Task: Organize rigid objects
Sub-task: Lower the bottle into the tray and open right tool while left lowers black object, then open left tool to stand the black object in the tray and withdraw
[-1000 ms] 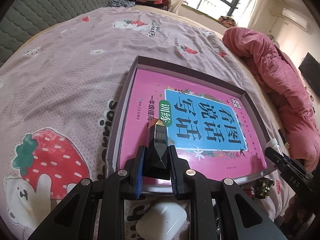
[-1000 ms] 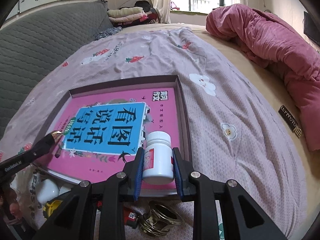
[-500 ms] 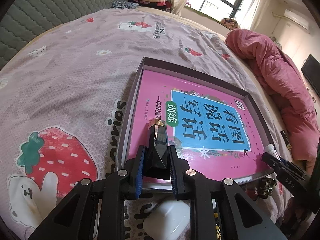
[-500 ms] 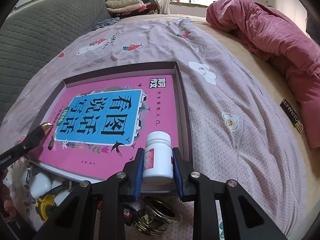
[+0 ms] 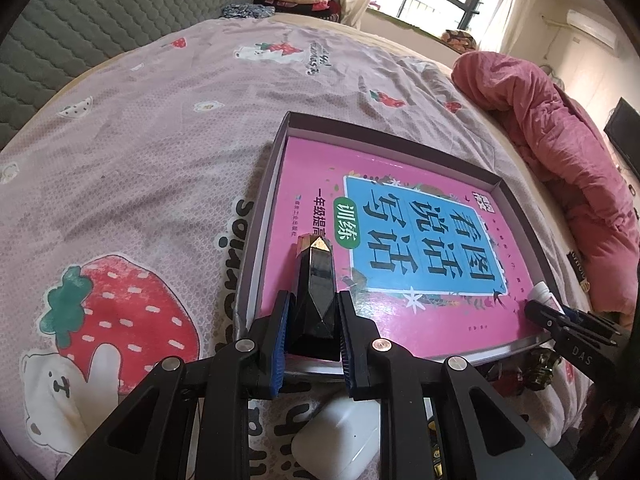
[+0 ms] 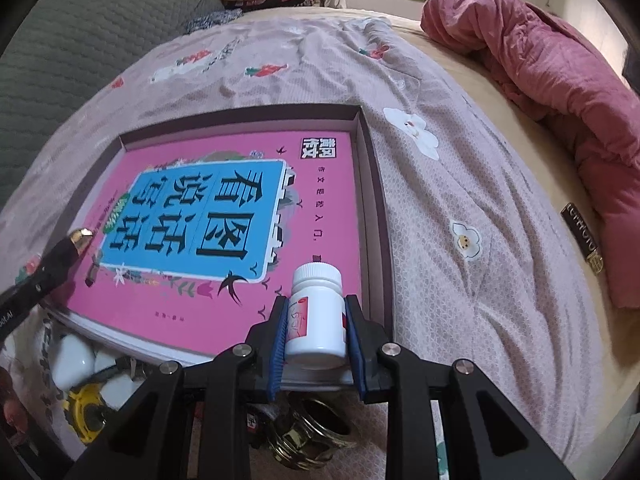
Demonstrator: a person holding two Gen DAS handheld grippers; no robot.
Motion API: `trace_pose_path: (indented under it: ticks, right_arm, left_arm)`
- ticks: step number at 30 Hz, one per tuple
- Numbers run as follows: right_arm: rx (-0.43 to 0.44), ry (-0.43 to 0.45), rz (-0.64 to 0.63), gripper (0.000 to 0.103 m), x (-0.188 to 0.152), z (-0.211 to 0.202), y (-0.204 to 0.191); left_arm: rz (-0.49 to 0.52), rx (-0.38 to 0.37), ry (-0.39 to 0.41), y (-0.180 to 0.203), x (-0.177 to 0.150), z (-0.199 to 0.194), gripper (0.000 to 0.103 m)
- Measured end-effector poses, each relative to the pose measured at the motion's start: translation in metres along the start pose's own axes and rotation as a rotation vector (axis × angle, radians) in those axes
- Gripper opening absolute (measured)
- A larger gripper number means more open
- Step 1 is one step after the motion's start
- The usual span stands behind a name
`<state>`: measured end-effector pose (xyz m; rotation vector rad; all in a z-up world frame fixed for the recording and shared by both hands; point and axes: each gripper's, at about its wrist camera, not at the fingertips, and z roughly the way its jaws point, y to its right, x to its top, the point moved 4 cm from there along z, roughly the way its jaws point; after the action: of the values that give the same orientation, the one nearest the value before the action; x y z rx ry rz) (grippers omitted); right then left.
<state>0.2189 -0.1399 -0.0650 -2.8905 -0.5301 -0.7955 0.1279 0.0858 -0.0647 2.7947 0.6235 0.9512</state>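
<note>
My left gripper [image 5: 312,316] is shut on a black faceted lipstick tube [image 5: 314,292] with a gold tip, held over the near left corner of a shallow grey box [image 5: 264,208]. A pink book [image 5: 400,240] lies in the box. My right gripper [image 6: 316,320] is shut on a white pill bottle [image 6: 317,312], held over the box's near right corner [image 6: 380,216]. The lipstick tube [image 6: 60,258] shows at the left of the right wrist view. The bottle [image 5: 542,292] shows at the right of the left wrist view.
The box lies on a bed with a pink cartoon sheet [image 5: 140,140]. Near me lie a white earbud case [image 5: 336,440], a brass fitting [image 6: 312,432] and a yellow tape measure [image 6: 88,408]. A rumpled pink quilt [image 6: 560,80] lies at the right. A grey headboard [image 5: 100,12] stands behind.
Both grippers have moved a little forward over the box's near edge, each still holding its object. The box and book have not moved.
</note>
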Motion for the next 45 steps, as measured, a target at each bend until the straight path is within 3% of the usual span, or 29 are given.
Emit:
trace_pose_path:
  ticks: [15,20,24,27,38,45]
  right_arm:
    - [0.016,0.022,0.025,0.027,-0.004,-0.01,0.006]
    - [0.057,0.132,0.065,0.028,-0.006,-0.033,0.016]
    - [0.104,0.241,0.127,0.046,-0.014,-0.061,0.033]
    - [0.116,0.28,0.146,0.047,-0.022,-0.073,0.04]
    - [0.129,0.249,-0.004,0.047,-0.04,-0.069,-0.002]
    - [0.124,0.247,0.012,0.047,-0.044,-0.071,0.002]
  left_arm:
    - [0.009,0.001,-0.009,0.0,-0.001,0.0,0.023]
    - [0.015,-0.003,-0.014,0.0,-0.001,0.0,0.023]
    - [0.026,0.001,-0.015,0.002,-0.002,0.001,0.023]
    - [0.029,0.003,-0.017,0.002,-0.002,0.0,0.023]
    - [0.027,-0.013,-0.016,0.002,-0.003,-0.004,0.023]
    - [0.029,-0.012,-0.012,0.001,-0.004,-0.009,0.023]
